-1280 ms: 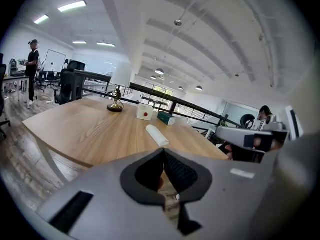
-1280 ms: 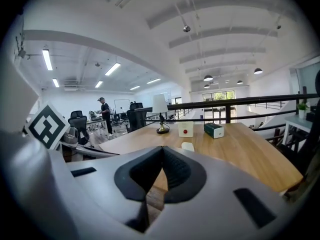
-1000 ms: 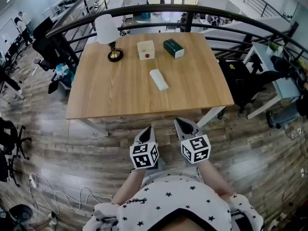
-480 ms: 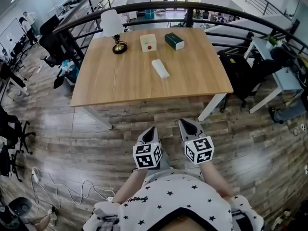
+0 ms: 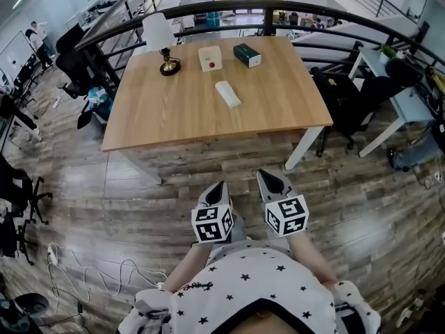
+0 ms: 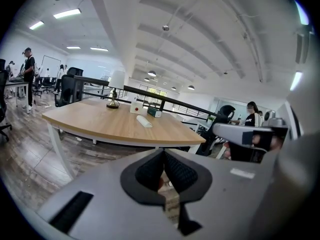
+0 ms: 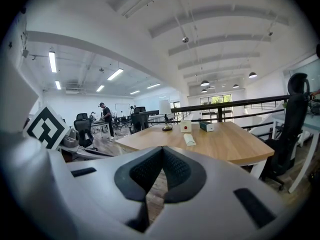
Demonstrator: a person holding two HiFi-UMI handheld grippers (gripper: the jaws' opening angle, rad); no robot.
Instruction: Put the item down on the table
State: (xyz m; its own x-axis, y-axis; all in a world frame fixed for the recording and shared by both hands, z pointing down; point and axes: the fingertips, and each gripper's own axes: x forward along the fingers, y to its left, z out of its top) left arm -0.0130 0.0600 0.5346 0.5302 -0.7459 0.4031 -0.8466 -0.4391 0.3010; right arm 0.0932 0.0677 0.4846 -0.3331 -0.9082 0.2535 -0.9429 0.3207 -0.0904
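Observation:
A white oblong item (image 5: 227,94) lies on the wooden table (image 5: 174,113), with a white box with a red dot (image 5: 209,57), a green box (image 5: 247,54) and a small lamp (image 5: 161,40) behind it. Both grippers hang low over the plank floor, well short of the table's near edge. My left gripper (image 5: 218,186) and right gripper (image 5: 264,175) are shut and hold nothing. The left gripper view shows its gripper (image 6: 163,152) aimed at the table (image 6: 95,121) and the item (image 6: 144,121). In the right gripper view the gripper (image 7: 162,148) faces the item (image 7: 189,139).
A black railing (image 5: 278,9) curves behind the table. Office chairs (image 5: 69,58) stand at the left and a black chair (image 5: 341,92) at the right. Cables (image 5: 90,284) lie on the floor at the lower left. A person (image 6: 27,74) stands far off.
The table sits farther away and smaller in the head view, with more floor between it and the grippers. Both grippers stay shut, side by side.

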